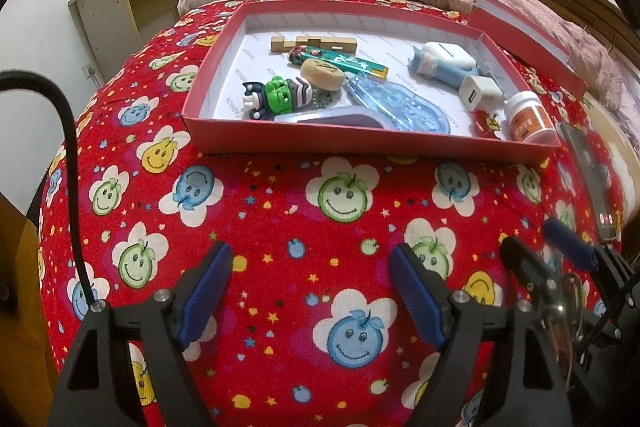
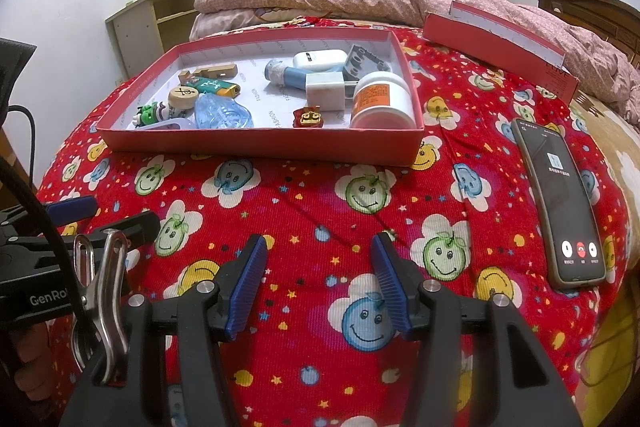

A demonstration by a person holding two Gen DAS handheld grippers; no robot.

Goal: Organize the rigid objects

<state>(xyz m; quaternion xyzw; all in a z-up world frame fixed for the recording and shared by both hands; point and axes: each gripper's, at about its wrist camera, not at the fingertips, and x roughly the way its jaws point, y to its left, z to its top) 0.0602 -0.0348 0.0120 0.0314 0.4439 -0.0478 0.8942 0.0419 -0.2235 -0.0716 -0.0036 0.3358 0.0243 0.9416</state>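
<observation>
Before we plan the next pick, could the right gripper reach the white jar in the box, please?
Probably yes: the right gripper is open and empty, and the jar lies in the box's near right corner, nothing between.

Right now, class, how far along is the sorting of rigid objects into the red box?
Done: the red box already holds the white jar, charger cube, chess piece and other small items. In hand: nothing; the left hand-held gripper and right hand-held gripper are open and empty. Left: the phone and box lid lie outside on the bedspread.
</observation>
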